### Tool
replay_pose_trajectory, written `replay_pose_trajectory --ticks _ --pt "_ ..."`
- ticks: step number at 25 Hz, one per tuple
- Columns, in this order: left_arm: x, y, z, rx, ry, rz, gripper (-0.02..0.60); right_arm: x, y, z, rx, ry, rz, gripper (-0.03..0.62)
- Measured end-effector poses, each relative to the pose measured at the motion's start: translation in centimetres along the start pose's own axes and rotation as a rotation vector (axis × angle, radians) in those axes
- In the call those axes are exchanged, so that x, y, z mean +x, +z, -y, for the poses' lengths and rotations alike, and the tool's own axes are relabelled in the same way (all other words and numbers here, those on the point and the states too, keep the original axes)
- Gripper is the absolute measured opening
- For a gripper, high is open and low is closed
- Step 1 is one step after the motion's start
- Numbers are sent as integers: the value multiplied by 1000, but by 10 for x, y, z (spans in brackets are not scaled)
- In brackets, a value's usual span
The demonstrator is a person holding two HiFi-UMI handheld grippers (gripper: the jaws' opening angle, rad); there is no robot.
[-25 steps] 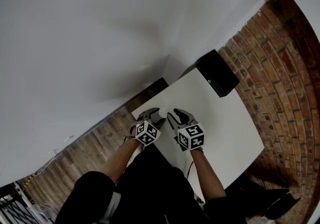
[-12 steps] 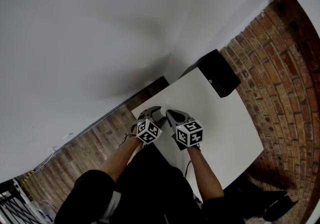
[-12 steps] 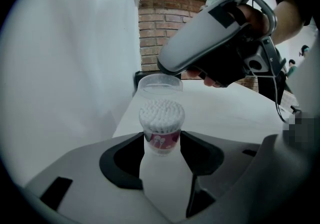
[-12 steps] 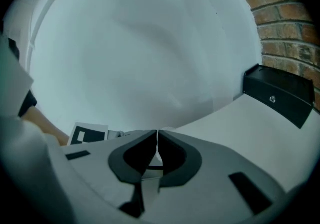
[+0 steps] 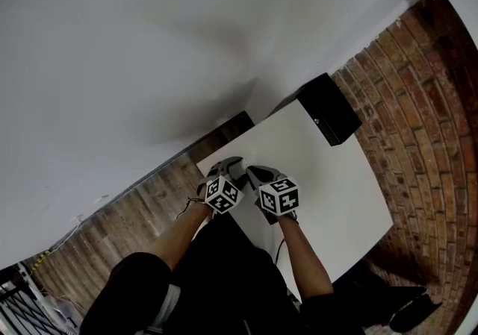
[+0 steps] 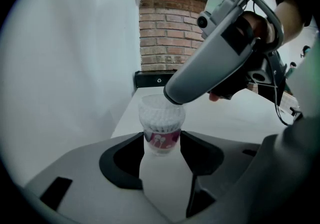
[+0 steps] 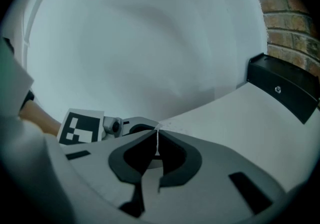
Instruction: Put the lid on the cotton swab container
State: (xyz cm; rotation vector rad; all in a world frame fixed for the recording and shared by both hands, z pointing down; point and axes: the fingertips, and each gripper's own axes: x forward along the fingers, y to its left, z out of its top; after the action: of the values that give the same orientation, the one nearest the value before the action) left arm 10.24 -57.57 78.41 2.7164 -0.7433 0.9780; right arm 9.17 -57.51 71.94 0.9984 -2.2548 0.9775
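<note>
Right gripper view: the 2 jaws of the right gripper (image 7: 157,130) have just been closing and now meet, with nothing between them. The left gripper (image 6: 160,140) clamps the container (image 6: 161,118) upright; probably the closed tips will press its top down.
</note>
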Motion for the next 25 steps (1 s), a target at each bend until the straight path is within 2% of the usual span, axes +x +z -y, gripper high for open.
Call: replay_pose_trajectory --ticks 12,22,25 --pt "2 -1 -1 15 -1 -5 235 10 -4 3 39 -33 -63 21" --pt "-8 -6 -3 -19 13 -27 235 11 -4 3 -16 -83 -58 21" --pt "-22 -5 -5 -25 30 -19 235 7 -1 2 -50 -91 -19 21"
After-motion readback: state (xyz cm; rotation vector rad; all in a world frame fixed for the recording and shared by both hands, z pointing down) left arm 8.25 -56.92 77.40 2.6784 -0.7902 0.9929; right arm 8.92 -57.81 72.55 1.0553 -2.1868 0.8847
